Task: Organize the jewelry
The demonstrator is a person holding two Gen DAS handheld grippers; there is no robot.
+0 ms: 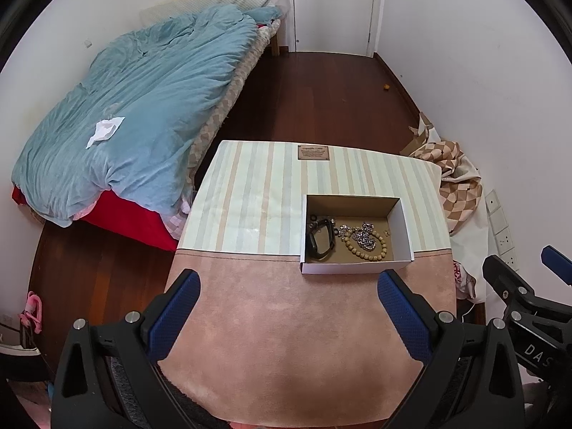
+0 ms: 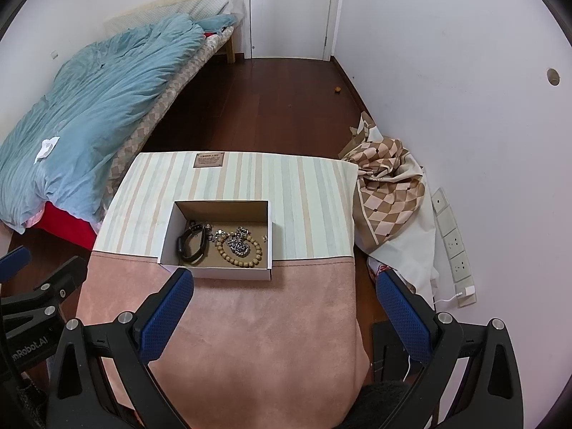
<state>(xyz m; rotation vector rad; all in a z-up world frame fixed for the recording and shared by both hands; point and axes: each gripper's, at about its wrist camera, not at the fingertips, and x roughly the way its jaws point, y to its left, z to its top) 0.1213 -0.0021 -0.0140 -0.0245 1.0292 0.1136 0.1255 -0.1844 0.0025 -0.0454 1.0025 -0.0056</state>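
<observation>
An open white cardboard box (image 1: pixel 339 268) (image 2: pixel 221 273) sits on the cloth-covered table. Inside it lie a black watch band (image 1: pixel 320 237) (image 2: pixel 191 246), a wooden bead bracelet (image 1: pixel 368 248) (image 2: pixel 239 250), a silver chain (image 1: pixel 364 237) (image 2: pixel 239 243) and small earrings (image 1: pixel 386 232) (image 2: pixel 264 237). My left gripper (image 1: pixel 287 286) is open and empty, held back above the pink cloth in front of the box. My right gripper (image 2: pixel 284 282) is open and empty, just before the box's near right corner.
The table (image 1: pixel 271 321) (image 2: pixel 257 321) has a pink and striped cloth. A bed with a blue duvet (image 1: pixel 143 100) stands to the left. A checked cloth heap (image 2: pixel 389 186) and wall sockets (image 2: pixel 454 246) are to the right. A white door (image 1: pixel 332 7) is at the back.
</observation>
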